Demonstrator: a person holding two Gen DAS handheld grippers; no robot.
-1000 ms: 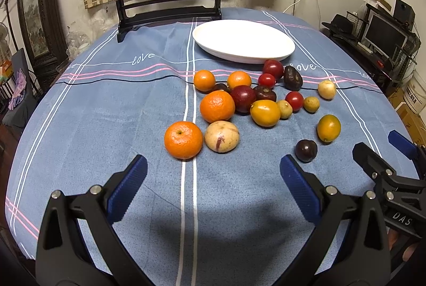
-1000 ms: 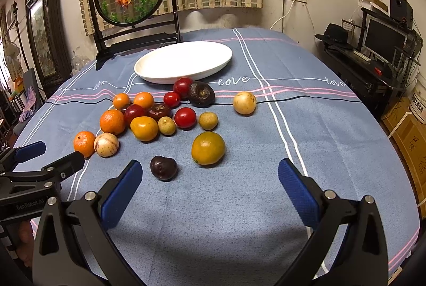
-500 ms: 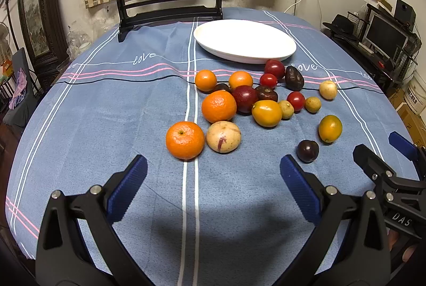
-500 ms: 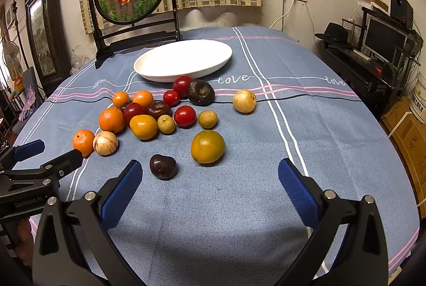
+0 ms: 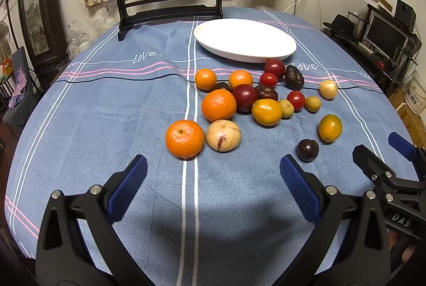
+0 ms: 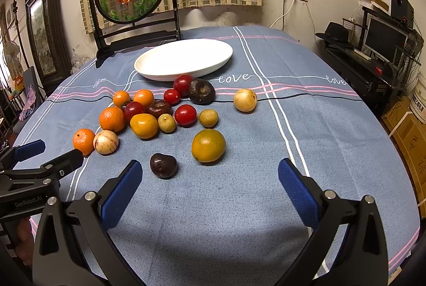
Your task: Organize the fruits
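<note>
I hold my left gripper (image 5: 213,179) and right gripper (image 6: 210,179) wide and empty, low over the table (image 5: 93,126), facing loose fruit below the bare white plate (image 5: 245,40).

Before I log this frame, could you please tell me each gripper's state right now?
Left gripper: open, holding nothing.
Right gripper: open, holding nothing.
</note>
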